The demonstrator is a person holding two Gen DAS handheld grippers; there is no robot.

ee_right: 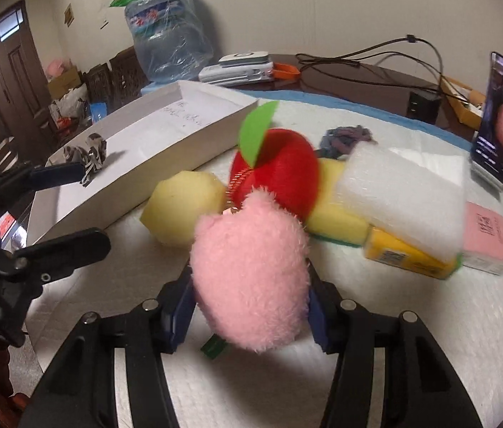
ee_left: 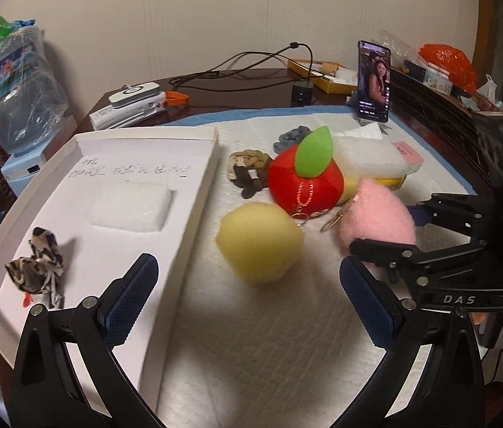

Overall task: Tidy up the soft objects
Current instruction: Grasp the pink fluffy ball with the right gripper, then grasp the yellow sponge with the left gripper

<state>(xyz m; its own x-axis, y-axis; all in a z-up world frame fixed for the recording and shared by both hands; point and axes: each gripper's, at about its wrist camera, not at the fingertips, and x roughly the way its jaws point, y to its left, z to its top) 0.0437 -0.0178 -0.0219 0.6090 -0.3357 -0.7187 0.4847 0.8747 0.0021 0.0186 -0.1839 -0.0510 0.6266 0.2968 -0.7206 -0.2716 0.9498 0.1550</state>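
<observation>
Two risks stand out: the right hand-held gripper point(ee_right: 251, 296) pinches the pink plush point(ee_right: 251, 267), whose keychain point(ee_left: 335, 219) may snag the red apple plush point(ee_left: 304, 182). Squashy fur could also slip free before reaching the white tray point(ee_left: 194, 192) at left, while the left hand-held gripper point(ee_left: 247, 299) hovers wide open and empty.

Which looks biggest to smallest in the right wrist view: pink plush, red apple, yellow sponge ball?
1. pink plush, though it sits in the right gripper nearest the lens, so that inflates it.
2. red apple.
3. yellow sponge ball, close to the apple and partly hidden.
</observation>
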